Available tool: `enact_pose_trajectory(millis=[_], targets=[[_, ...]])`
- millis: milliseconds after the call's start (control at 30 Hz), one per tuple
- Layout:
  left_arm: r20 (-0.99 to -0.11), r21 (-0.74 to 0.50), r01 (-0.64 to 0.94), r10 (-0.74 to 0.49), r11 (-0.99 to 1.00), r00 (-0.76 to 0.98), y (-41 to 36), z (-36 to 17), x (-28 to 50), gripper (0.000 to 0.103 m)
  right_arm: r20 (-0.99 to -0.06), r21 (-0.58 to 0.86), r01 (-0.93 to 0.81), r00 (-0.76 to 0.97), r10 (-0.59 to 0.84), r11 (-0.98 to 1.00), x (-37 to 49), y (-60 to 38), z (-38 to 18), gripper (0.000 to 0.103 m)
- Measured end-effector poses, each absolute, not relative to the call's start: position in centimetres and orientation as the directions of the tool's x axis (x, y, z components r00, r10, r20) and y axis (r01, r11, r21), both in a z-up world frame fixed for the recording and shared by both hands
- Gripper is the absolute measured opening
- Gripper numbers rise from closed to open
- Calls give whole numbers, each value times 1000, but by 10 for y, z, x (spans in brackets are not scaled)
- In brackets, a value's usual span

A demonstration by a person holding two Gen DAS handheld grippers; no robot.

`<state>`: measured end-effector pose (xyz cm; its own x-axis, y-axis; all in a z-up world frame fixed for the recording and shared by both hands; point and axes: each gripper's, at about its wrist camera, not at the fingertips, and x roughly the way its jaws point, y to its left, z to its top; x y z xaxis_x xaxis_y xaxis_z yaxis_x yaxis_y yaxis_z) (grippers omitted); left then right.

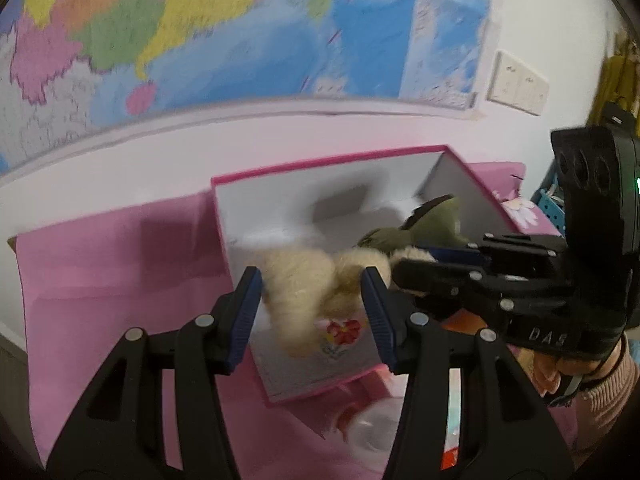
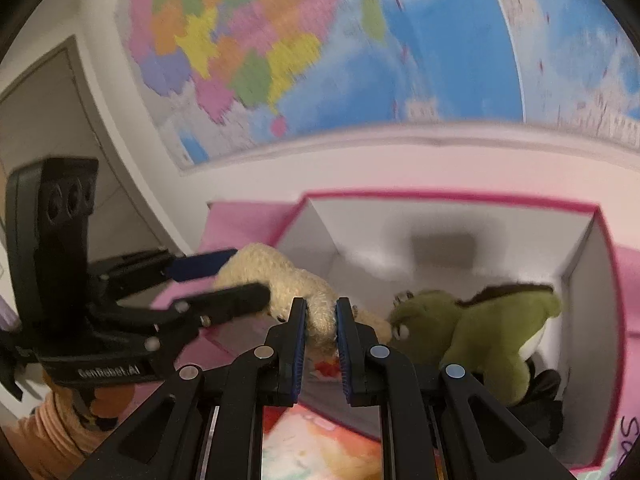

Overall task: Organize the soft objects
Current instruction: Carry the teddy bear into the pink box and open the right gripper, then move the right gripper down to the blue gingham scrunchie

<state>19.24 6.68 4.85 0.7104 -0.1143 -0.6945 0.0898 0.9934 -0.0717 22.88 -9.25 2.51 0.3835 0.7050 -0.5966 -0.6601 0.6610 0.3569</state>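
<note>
A cream fluffy plush toy [image 1: 296, 280] with a red flower on its white front hangs over the near part of a pink-rimmed white box [image 1: 320, 162]. My left gripper [image 1: 312, 312] has it between both blue pads, one against each side. In the right wrist view my right gripper [image 2: 322, 332] is pinched narrowly on a fold of the same cream toy [image 2: 280, 276], while the left gripper [image 2: 248, 276] holds its other end. A green plush toy [image 2: 480, 328] lies inside the box [image 2: 440, 196] at the right, also seen as the green toy [image 1: 424, 228] just beyond the right gripper [image 1: 416, 264].
A pink cloth [image 1: 100, 280] covers the table under the box. A wall map [image 1: 200, 40] and a white socket plate [image 1: 518, 82] are behind. A black item [image 2: 540, 392] lies in the box under the green toy. A blue crate [image 1: 554, 208] stands at far right.
</note>
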Motion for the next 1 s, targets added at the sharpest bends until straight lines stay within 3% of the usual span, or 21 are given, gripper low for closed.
enact_pose_trajectory(millis=[133, 400, 700, 1000], targets=[[-697, -87, 60, -103, 994, 710, 74, 43, 189, 54, -613, 366, -632, 389, 688, 683, 227, -101, 16, 24], [-628, -106, 16, -80, 994, 774, 91, 58, 149, 55, -566, 374, -644, 411, 714, 667, 194, -136, 39, 28], [-537, -100, 86, -126, 991, 834, 70, 76, 74, 61, -528, 417, -663, 380, 759, 622, 142, -177, 53, 41], [-578, -120, 199, -231, 973, 783, 37, 51, 34, 61, -566, 395, -688, 339, 751, 609, 92, -197, 45, 48]])
